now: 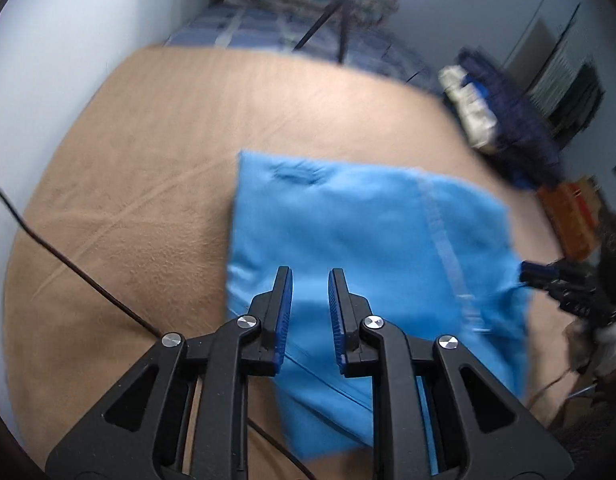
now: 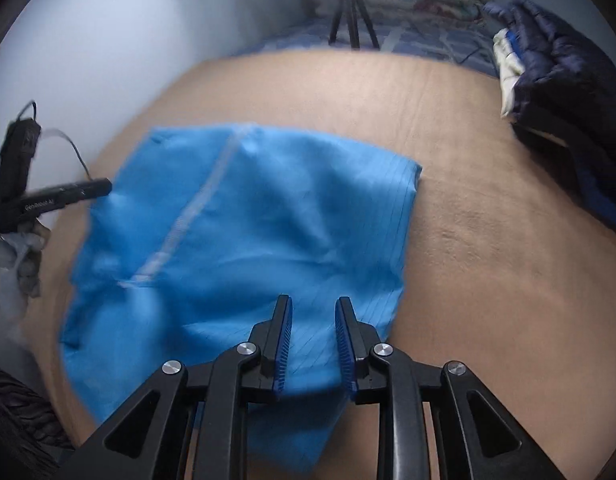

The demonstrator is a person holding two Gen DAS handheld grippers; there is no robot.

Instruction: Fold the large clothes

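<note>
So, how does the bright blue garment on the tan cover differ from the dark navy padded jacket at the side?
The bright blue garment is thin and lies spread flat; the dark navy padded jacket is thick and sits bunched in a pile. The blue garment lies mid-cover beneath both grippers; the navy jacket lies at the far right edge, away from them. The blue one shows a pale zip line; the navy one shows none. Both rest on the tan cover.

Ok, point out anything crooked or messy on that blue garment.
The folded blue garment is uneven: its near edge hangs ragged and skewed instead of squared, and wrinkles cross the middle. It lies flat on the tan blanket; nothing is torn or spilled.
</note>
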